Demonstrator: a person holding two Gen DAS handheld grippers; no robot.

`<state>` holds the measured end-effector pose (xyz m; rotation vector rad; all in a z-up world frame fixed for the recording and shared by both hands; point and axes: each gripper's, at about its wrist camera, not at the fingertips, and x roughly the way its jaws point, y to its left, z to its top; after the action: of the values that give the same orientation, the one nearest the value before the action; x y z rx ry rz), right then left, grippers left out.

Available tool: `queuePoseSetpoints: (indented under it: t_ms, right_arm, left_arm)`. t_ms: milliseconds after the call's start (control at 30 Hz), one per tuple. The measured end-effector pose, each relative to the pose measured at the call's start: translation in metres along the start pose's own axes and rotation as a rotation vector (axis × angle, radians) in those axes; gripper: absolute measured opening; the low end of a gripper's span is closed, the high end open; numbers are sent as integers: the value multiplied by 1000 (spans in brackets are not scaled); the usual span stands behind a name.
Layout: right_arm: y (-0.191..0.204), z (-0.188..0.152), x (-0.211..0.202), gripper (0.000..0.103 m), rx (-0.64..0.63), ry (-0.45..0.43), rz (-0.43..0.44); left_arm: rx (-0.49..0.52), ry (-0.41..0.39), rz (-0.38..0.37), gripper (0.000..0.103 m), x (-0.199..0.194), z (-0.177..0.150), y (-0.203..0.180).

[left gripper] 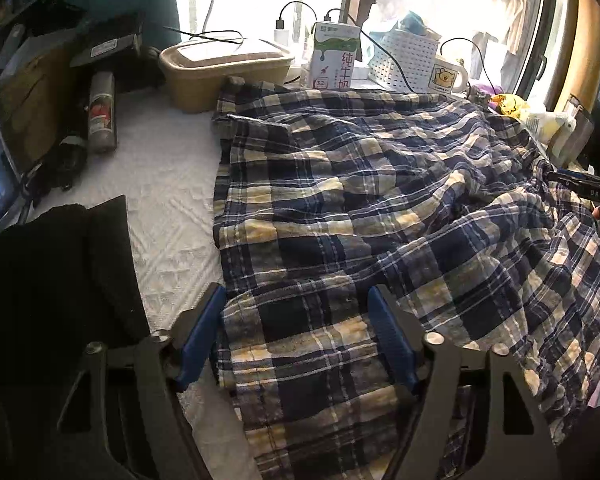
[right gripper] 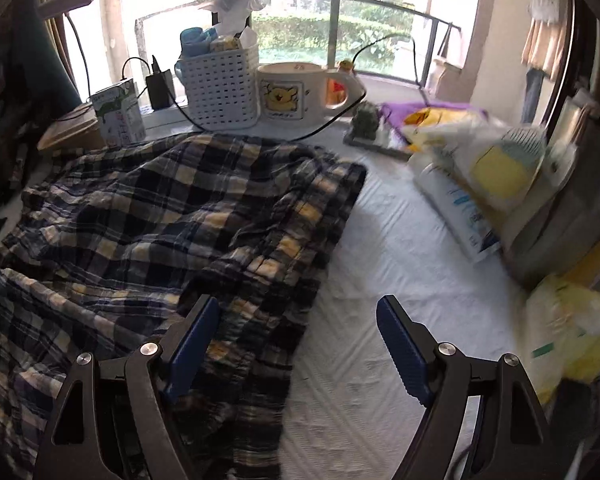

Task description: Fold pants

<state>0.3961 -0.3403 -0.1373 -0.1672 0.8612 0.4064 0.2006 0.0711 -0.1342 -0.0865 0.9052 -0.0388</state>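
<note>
Plaid cotton, navy with cream and yellow checks: the pants (left gripper: 380, 208) lie spread and rumpled over most of the white textured cover (left gripper: 168, 184) of the work surface, and I read them as barely begun. No crisp fold shows in either wrist view; cloth is bunched in ridges through the middle, and one layer seems to overlap another near my left side, though I cannot tell whether that is a deliberate first fold. By my judgement nearly all of the folding is left: flattening, halving, then stacking.

Long axis: from the left wrist view a straight hemmed edge runs along the left side of the garment, from near me toward the window, and the cloth extends far to the right. I cannot tell which end is the waistband.

Far edge: the pants reach close to the beige lidded box (left gripper: 224, 68), milk carton (left gripper: 334, 56), white perforated basket (right gripper: 220, 88) and bear-printed mug (right gripper: 296, 90) ranged along the sill.

Left gripper (left gripper: 296, 304): blue pads spread, straddling the near left corner of the fabric, not pinching it.

Right gripper (right gripper: 298, 320): spread wide; one pad over the plaid edge, the other over bare cover, nothing held.
</note>
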Motion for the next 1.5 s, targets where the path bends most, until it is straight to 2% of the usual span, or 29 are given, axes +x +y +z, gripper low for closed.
queuePoseSetpoints:
  t_ms: [233,267,300,333,367,433,467,567,633,767,867,1000,1167,1200,1233,1267,1300,1333,1367,1400,1500]
  right_arm:
    - [7,-9,7,82,-15,6,21]
    - [7,-10,8,82,-17,11,21]
    - [8,-11,11,74,-20,20,25]
    - [10,-13,13,61,-28,33,24]
    - [12,-14,11,60,-44,25,14]
    - [22,-14,9,35,-91,20,19]
    - [24,-14,9,29,-105,15,7]
    - [26,-10,8,23,-121,-5,-26]
    - [20,-5,7,12,-101,-21,-30]
    - [7,12,12,11,-54,-40,-51]
    - [1,18,15,11,-36,-41,-64]
    - [1,7,8,11,-53,-23,-97]
    - [-7,-16,-1,11,-41,0,-97]
    - [-7,-18,-4,12,-35,2,-95]
    - [-7,-20,-9,17,-30,5,-93]
    - [-8,-21,-14,19,-26,2,-105]
    - [-9,-22,-20,30,-20,-5,-117]
    - [-13,-20,-28,55,-8,-20,-126]
    - [-16,-17,-33,70,1,-34,-123]
    - [-19,-14,-40,91,12,-56,-117]
    - [-23,10,-48,92,-6,-112,-111]
  left_arm:
    - [31,-1,-26,14,-1,1,-10]
    - [40,-2,-21,12,-2,1,-12]
    - [45,-6,-13,10,-3,1,-14]
    - [48,-9,-7,8,-3,2,-14]
    - [41,-13,-2,8,-3,3,-14]
    - [23,-19,1,5,-4,6,-10]
    - [14,-24,3,5,-4,8,-7]
    - [-5,-46,19,4,-6,19,2]
    - [-9,-66,36,4,-6,30,7]
    - [-20,-92,77,4,0,51,20]
    - [-20,-50,86,4,12,60,28]
    - [22,-14,89,4,16,49,23]
    - [37,2,102,8,17,33,21]
    - [36,2,98,8,13,33,21]
    - [34,0,94,8,9,35,21]
    - [32,-7,90,13,4,38,23]
    - [28,-21,91,26,-2,42,26]
    - [21,-34,93,48,-6,46,30]
    - [9,-49,91,57,-10,52,34]
    - [-5,-69,82,65,-13,59,40]
    - [-11,-84,88,65,-7,82,50]
